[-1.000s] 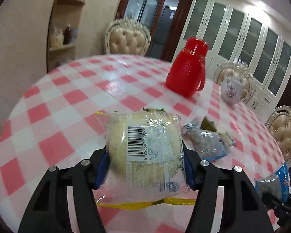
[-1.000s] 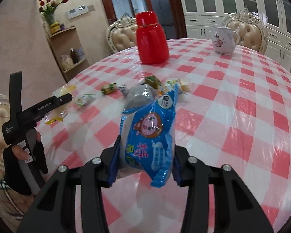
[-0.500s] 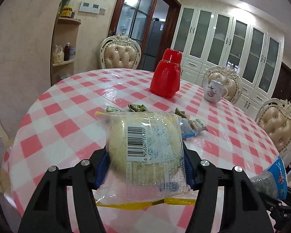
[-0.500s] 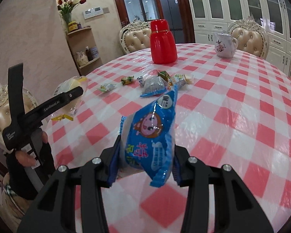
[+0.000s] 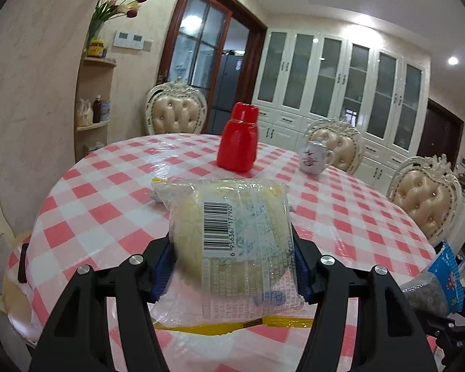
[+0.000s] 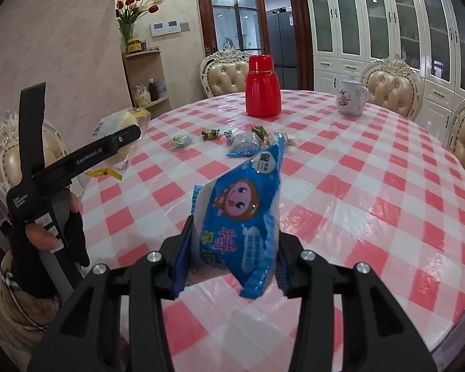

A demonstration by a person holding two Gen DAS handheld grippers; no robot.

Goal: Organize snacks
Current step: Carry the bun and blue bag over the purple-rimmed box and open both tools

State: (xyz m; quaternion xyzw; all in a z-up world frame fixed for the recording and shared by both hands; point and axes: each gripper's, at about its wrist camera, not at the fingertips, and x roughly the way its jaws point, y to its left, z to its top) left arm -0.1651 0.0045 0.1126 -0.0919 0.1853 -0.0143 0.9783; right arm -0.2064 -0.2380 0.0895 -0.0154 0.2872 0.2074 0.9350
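left wrist view: left gripper (image 5: 232, 266) clamped on bun pack (image 5: 229, 241), pulled back from the flask (image 5: 238, 138) to the near table (image 5: 108, 204) edge. right gripper (image 6: 231, 260) clamped on blue pack (image 6: 241, 217), likewise withdrawn. small candies (image 6: 210, 134) left before the flask. both packs likely bound elsewhere.

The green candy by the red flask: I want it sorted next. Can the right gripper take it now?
Probably not: the right gripper is shut on the blue snack bag, and the green candy lies well ahead.
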